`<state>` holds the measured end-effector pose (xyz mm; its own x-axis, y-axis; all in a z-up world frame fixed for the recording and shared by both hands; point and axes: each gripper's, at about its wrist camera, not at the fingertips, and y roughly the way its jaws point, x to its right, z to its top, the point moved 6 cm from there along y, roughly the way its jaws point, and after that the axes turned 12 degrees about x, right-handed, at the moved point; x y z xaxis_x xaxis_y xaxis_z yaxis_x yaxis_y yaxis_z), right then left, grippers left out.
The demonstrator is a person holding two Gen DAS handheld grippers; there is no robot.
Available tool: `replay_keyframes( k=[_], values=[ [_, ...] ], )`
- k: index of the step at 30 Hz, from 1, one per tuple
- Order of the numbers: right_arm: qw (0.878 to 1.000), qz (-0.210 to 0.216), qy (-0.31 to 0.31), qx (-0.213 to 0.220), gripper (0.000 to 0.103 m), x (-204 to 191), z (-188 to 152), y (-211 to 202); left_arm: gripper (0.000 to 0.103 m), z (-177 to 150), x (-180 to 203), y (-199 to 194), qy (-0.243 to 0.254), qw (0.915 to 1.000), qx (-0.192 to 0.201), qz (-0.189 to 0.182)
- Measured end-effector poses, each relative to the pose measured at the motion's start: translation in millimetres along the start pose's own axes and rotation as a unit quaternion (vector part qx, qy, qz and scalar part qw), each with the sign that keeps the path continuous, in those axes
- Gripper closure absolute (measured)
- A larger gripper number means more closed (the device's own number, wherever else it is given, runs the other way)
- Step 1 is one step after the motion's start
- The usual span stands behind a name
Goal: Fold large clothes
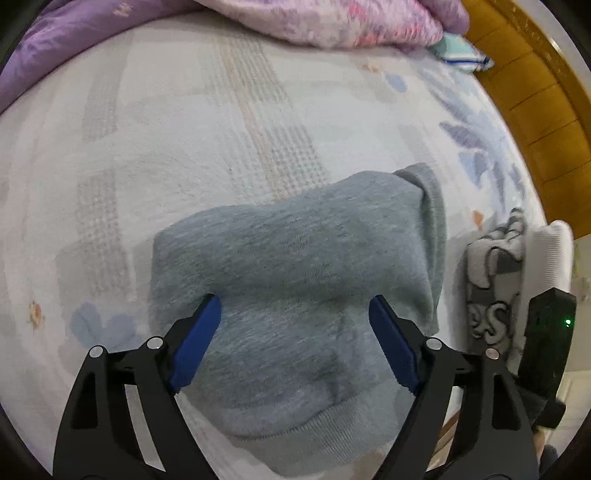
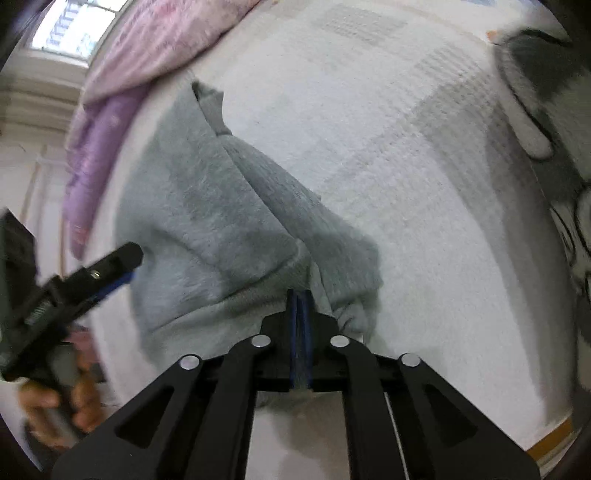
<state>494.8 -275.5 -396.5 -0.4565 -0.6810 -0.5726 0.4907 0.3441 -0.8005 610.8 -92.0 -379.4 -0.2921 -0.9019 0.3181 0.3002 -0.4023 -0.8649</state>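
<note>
A grey fleece sweatshirt [image 1: 295, 288] lies folded into a thick bundle on the pale patterned bed cover [image 1: 184, 129]. It also shows in the right wrist view [image 2: 207, 221]. My left gripper [image 1: 295, 314] is open, its blue pads spread over the top of the bundle, holding nothing. My right gripper [image 2: 300, 299] is shut on the sweatshirt's ribbed edge at the bundle's near side. The left gripper also shows in the right wrist view [image 2: 107, 273], to the left of the bundle.
A pink and purple quilt [image 1: 332, 18] is heaped at the far side of the bed. A grey and white patterned cloth [image 1: 495, 280] and a white folded item [image 1: 546, 254] lie right of the sweatshirt. A wooden headboard [image 1: 535, 110] runs along the right.
</note>
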Motion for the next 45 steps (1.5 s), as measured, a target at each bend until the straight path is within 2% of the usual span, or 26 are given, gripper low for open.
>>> replay_keyframes(
  k=[1, 2, 3, 5, 7, 10, 11, 13, 14, 16, 17, 19, 20, 23, 26, 29, 31, 32, 33, 34, 36, 40, 45],
  values=[
    [1.000, 0.009, 0.011, 0.004, 0.069, 1.6, -0.8, -5.0, 0.021, -2.0, -2.8, -7.8, -0.005, 0.9999, 0.008, -0.005],
    [1.000, 0.008, 0.021, 0.010, 0.043, 4.7, -1.6, -9.7, 0.021, -4.9, -8.8, -19.6, -0.012, 0.9997, 0.022, -0.004],
    [0.999, -0.002, 0.027, 0.023, 0.034, 10.6, -1.5, -16.1, 0.021, -6.5, -13.7, -27.6, -0.020, 0.9993, 0.033, 0.000],
    [0.999, 0.011, 0.031, 0.022, 0.033, 16.6, -2.6, -18.6, 0.019, -10.8, -27.7, -46.0, -0.058, 0.9967, 0.056, -0.008],
    [0.998, 0.019, 0.055, 0.000, 0.032, 26.9, -9.8, -8.2, 0.019, -19.0, -48.4, -59.5, -0.121, 0.9896, 0.075, -0.020],
    [0.993, 0.055, 0.095, -0.046, 0.032, 36.0, -25.0, 10.5, 0.019, -35.7, -72.1, -54.0, -0.177, 0.9816, 0.066, -0.027],
    [0.992, 0.056, 0.099, -0.048, 0.032, 34.3, -27.7, 9.9, 0.019, -42.5, -77.0, -48.0, -0.197, 0.9786, 0.053, -0.030],
    [0.992, 0.061, 0.097, -0.045, 0.028, 36.2, -30.4, 12.3, 0.019, -50.7, -75.3, -38.3, -0.219, 0.9729, 0.040, -0.061],
    [0.992, 0.061, 0.099, -0.045, 0.023, 38.3, -31.2, 13.7, 0.019, -53.3, -73.0, -34.5, -0.219, 0.9729, 0.037, -0.064],
    [0.992, 0.064, 0.097, -0.053, 0.022, 47.8, -35.4, 14.7, 0.019, -60.8, -67.0, -19.6, -0.197, 0.9785, 0.029, -0.055],
    [0.993, 0.062, 0.089, -0.054, 0.022, 48.2, -34.6, 15.6, 0.020, -66.5, -65.0, -10.5, -0.199, 0.9782, 0.013, -0.057],
    [0.991, 0.071, 0.094, -0.059, 0.020, 47.9, -32.9, 18.9, 0.020, -74.7, -61.6, 2.0, -0.223, 0.9715, -0.002, -0.081],
    [0.990, 0.082, 0.098, -0.060, 0.020, 45.2, -31.5, 22.1, 0.019, -76.7, -62.1, 4.6, -0.228, 0.9707, 0.000, -0.077],
    [0.982, 0.135, 0.113, -0.073, 0.022, 33.3, -29.3, 31.9, 0.017, -79.2, -63.0, 15.3, -0.238, 0.9669, 0.005, -0.092],
    [0.980, 0.140, 0.123, -0.069, 0.018, 33.1, -27.0, 45.0, 0.011, -81.2, -65.9, 25.6, -0.261, 0.9595, -0.001, -0.106],
    [0.973, 0.160, 0.142, -0.082, 0.013, 34.6, -27.3, 48.3, 0.009, -79.6, -64.2, 31.7, -0.262, 0.9591, 0.007, -0.107],
    [0.972, 0.168, 0.142, -0.081, 0.016, 33.8, -27.0, 47.5, 0.009, -76.8, -59.1, 33.4, -0.259, 0.9596, 0.014, -0.109],
    [0.970, 0.177, 0.144, -0.081, 0.033, 32.4, -27.3, 44.7, 0.011, -74.2, -55.9, 35.4, -0.260, 0.9590, 0.016, -0.111],
    [0.968, 0.181, 0.150, -0.081, 0.040, 31.6, -26.6, 42.7, 0.018, -73.6, -53.4, 35.5, -0.262, 0.9576, 0.018, -0.118],
    [0.971, 0.175, 0.145, -0.078, 0.049, 30.8, -26.5, 38.8, 0.020, -72.4, -51.9, 32.6, -0.257, 0.9589, 0.024, -0.118],
    [0.978, 0.159, 0.118, -0.062, 0.060, 26.9, -23.9, 22.5, 0.030, -69.8, -48.7, 24.9, -0.240, 0.9631, 0.036, -0.115],
    [0.987, 0.151, 0.040, -0.020, 0.069, -7.4, -13.6, -13.6, 0.039, -66.2, -47.3, 0.7, -0.245, 0.9587, 0.065, -0.128],
    [0.982, 0.186, -0.022, 0.023, 0.073, -46.0, 7.2, -60.9, 0.040, -46.1, -32.0, -32.7, -0.249, 0.9507, 0.105, -0.153]
  ],
)
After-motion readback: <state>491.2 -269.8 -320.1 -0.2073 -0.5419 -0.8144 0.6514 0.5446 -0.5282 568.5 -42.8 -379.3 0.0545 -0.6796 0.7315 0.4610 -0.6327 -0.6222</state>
